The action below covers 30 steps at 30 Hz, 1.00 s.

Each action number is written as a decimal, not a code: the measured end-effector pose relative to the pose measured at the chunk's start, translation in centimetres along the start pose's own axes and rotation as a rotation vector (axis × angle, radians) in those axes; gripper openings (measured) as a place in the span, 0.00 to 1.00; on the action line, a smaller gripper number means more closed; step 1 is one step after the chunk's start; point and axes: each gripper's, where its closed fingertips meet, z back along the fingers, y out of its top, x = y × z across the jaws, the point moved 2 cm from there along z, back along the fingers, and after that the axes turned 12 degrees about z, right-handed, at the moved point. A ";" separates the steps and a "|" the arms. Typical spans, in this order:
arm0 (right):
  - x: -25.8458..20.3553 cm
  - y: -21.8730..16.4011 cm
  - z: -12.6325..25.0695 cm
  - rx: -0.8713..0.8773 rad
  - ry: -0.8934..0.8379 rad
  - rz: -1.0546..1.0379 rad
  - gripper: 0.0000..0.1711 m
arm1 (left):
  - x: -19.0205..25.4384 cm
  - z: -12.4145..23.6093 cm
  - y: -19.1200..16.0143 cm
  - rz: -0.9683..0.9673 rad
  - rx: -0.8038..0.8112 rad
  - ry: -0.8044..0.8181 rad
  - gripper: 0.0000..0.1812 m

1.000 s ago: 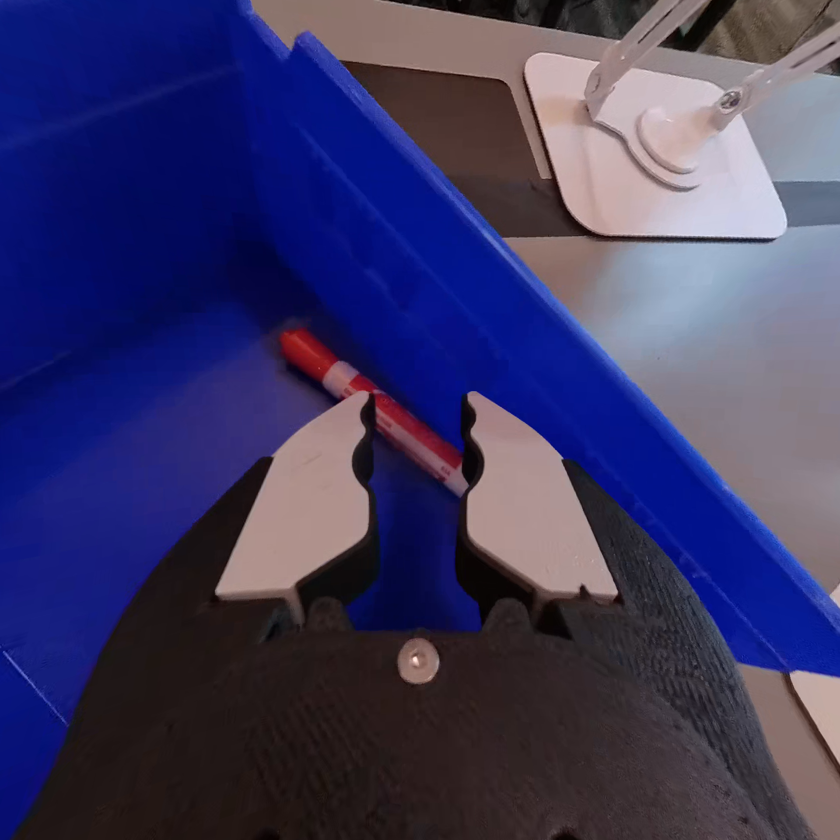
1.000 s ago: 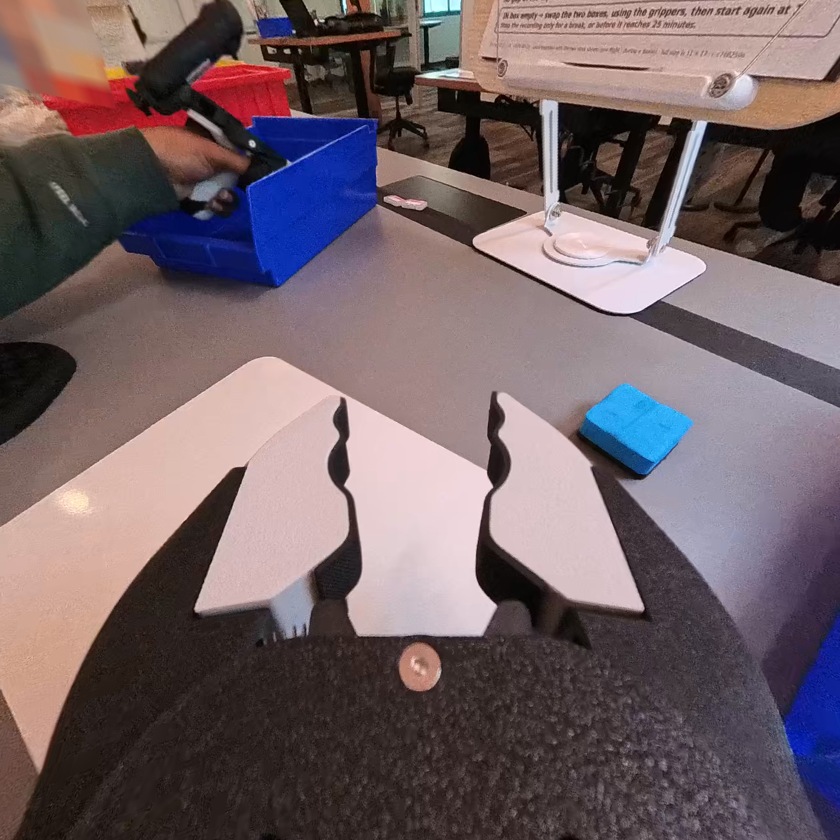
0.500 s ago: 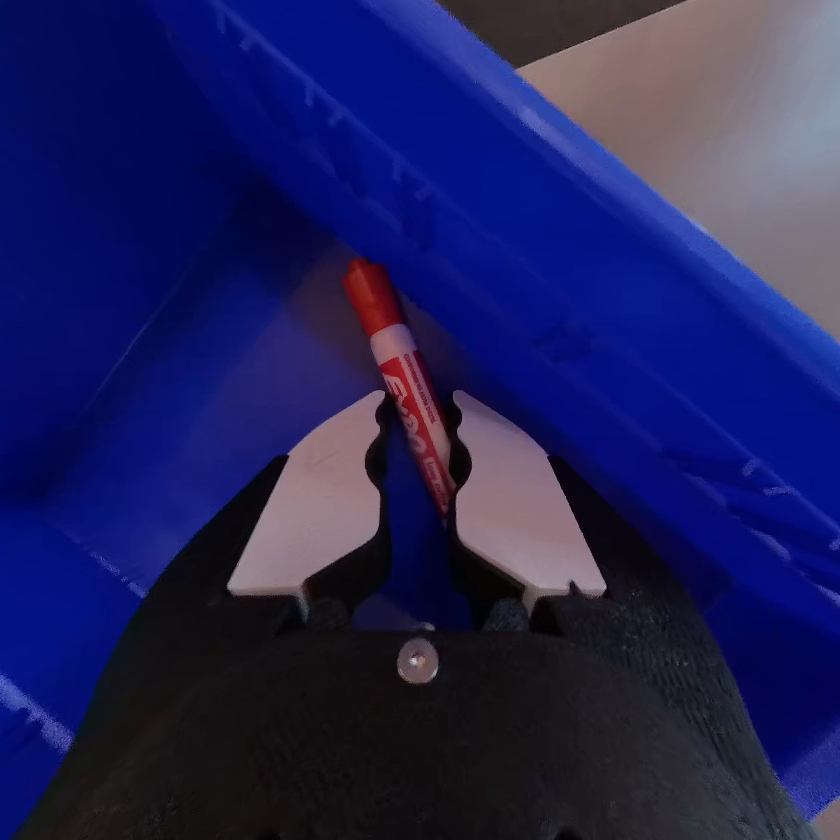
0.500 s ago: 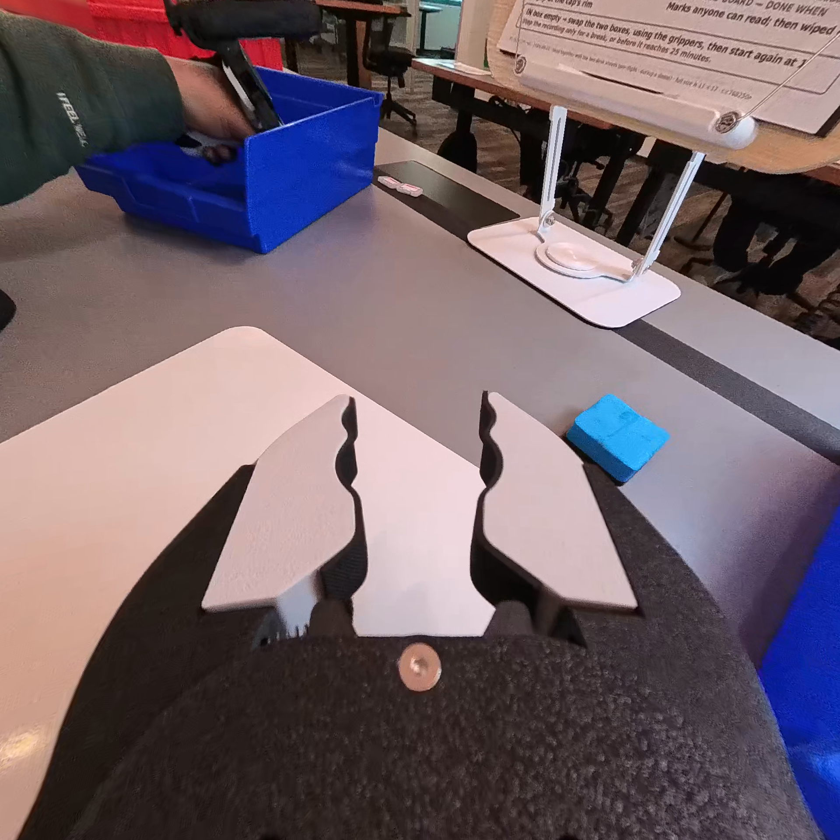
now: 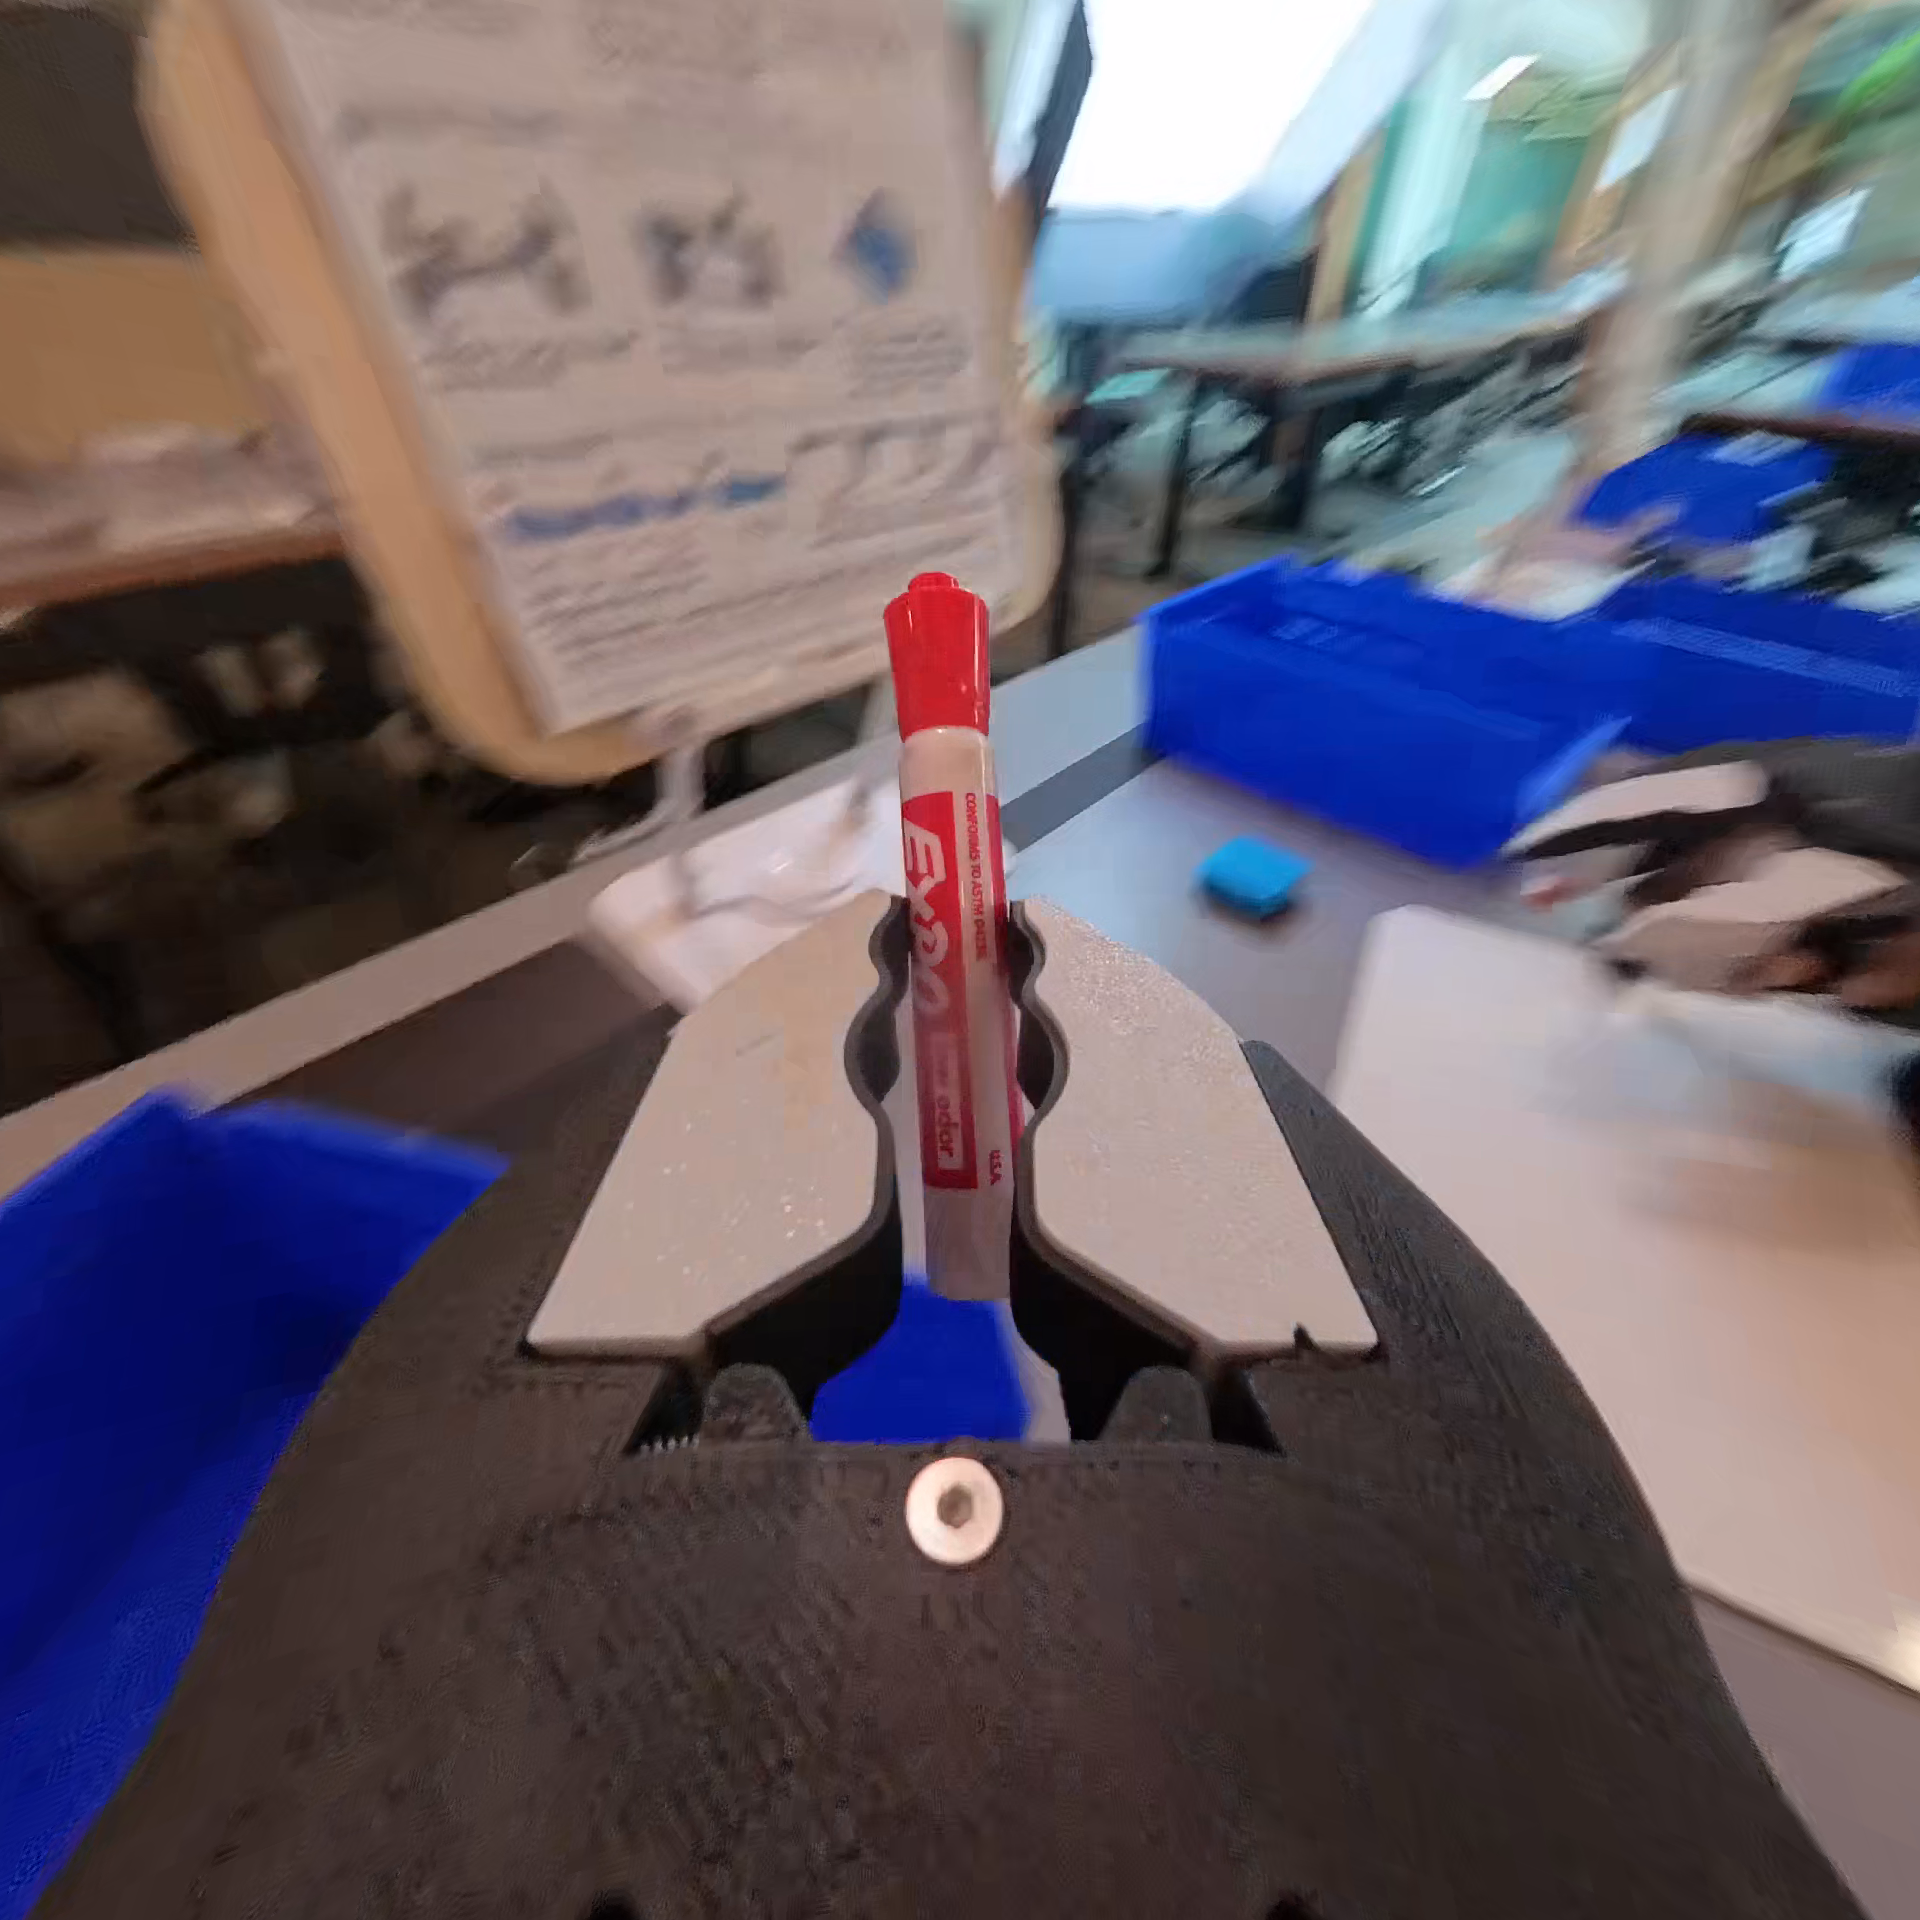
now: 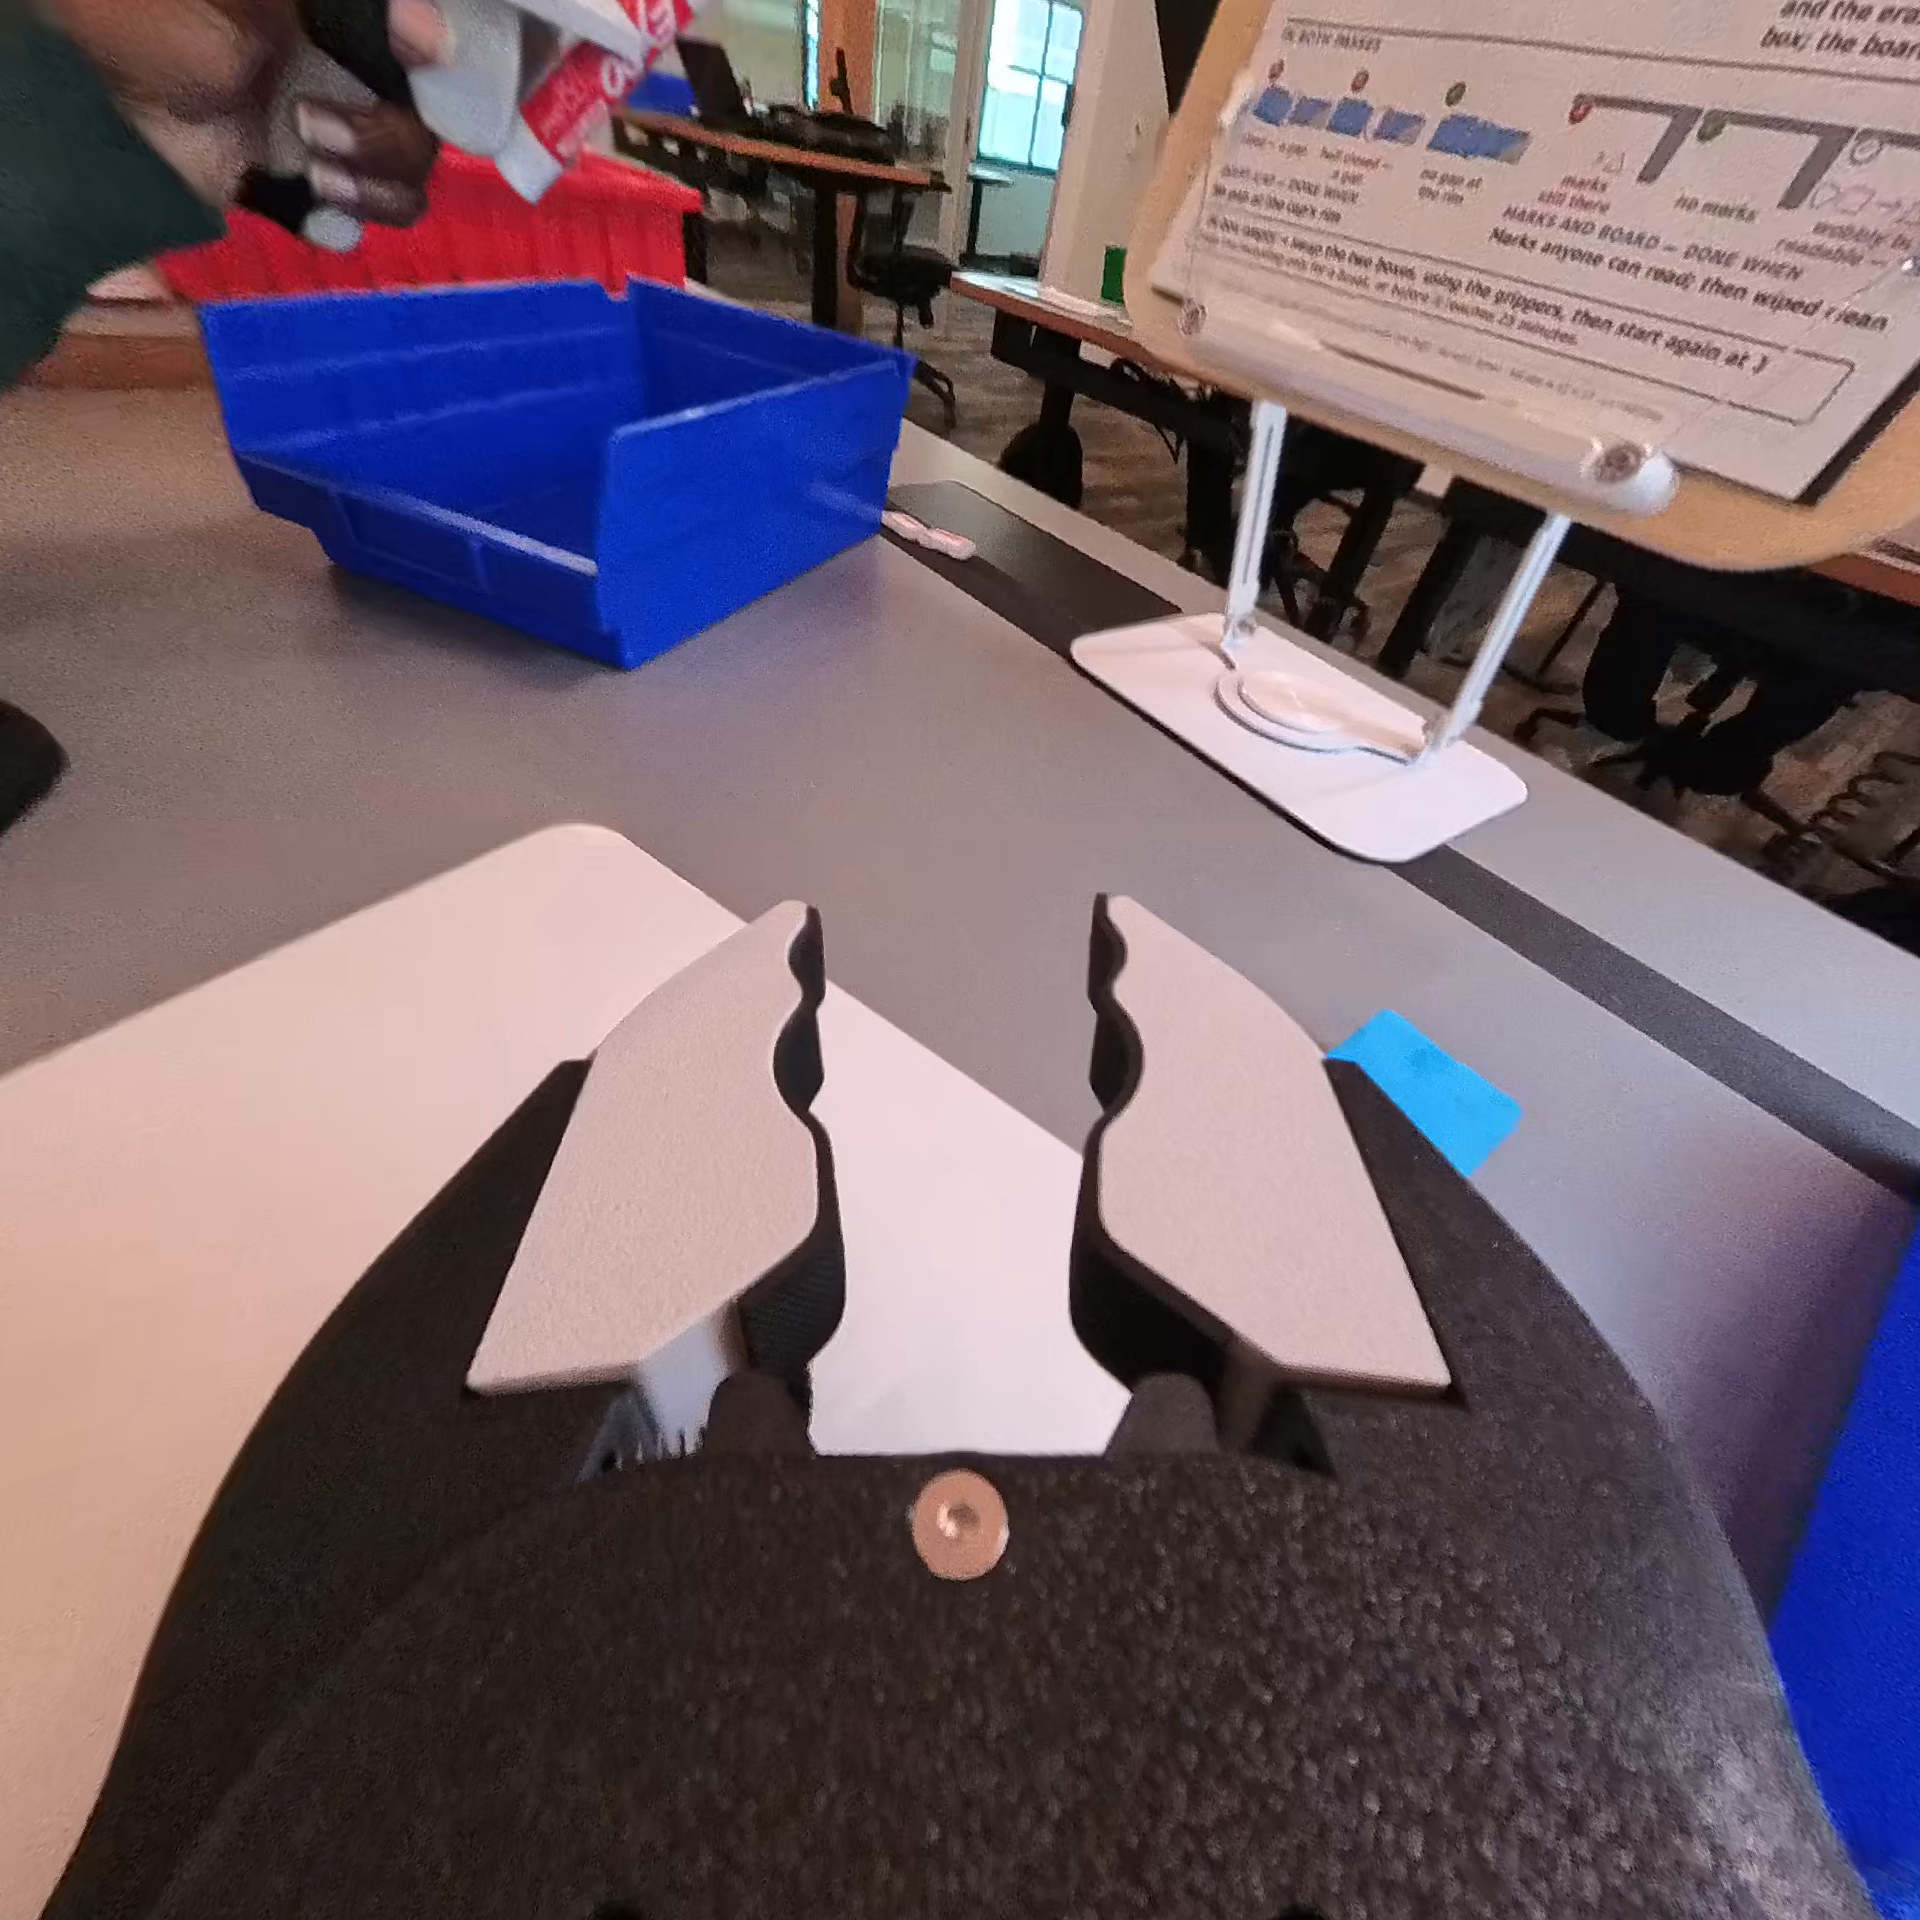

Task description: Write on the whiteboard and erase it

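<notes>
My left gripper [image 5: 951, 914] is shut on a capped red marker [image 5: 943, 821], which stands upright between the fingers, lifted above the blue bin [image 5: 156, 1351]. In the right wrist view the left gripper [image 6: 520, 94] with the marker [image 6: 582, 88] shows at the top left, held by a hand. My right gripper [image 6: 956, 914] is open and empty, low over the white whiteboard [image 6: 260, 1122]. The whiteboard [image 5: 1558, 1195] lies flat on the grey table. A blue eraser [image 6: 1429, 1091] lies just right of my right gripper; it also shows in the left wrist view [image 5: 1252, 875].
A blue bin [image 6: 561, 457] stands at the far left of the table. A white stand [image 6: 1309, 748] holds an instruction sheet [image 6: 1579, 197] at the back. A second blue bin [image 5: 1382, 696] sits at the right. A red bin [image 6: 468, 234] stands behind. The tips of one gripper are about 30 cm away from the tips of the other. My right tips are roughly 15 cm from the blue eraser [image 6: 1429, 1091].
My left gripper closed on the marker in the blue bin and lifted it out, swinging up to face the table. My right gripper moved slightly forward and stayed open.
</notes>
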 end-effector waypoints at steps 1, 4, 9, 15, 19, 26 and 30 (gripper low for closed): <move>-0.5 1.1 -0.1 0.040 0.030 -0.029 0.29 | 2.9 -0.2 0.1 0.017 0.040 -0.102 0.10; -3.3 5.1 -1.0 0.157 0.216 -0.178 0.32 | 10.4 -1.2 -1.3 0.121 0.089 -0.388 0.10; -7.3 7.8 -3.1 0.208 0.208 0.025 0.35 | 14.9 -3.6 -4.8 0.434 0.118 -0.583 0.10; -9.9 5.4 -4.4 0.138 0.090 0.276 0.34 | 14.9 -5.0 -9.6 0.715 0.105 -0.658 0.10; -10.4 4.1 -5.5 0.091 0.078 0.335 0.33 | 15.8 -5.4 -10.6 0.735 0.080 -0.677 0.10; -8.2 4.2 -5.4 0.101 -0.029 0.273 0.15 | 15.6 -5.4 -10.9 0.769 0.072 -0.686 0.10; -7.9 4.1 -4.9 0.120 -0.058 0.305 0.02 | 14.9 -5.3 -10.8 0.783 0.090 -0.669 0.10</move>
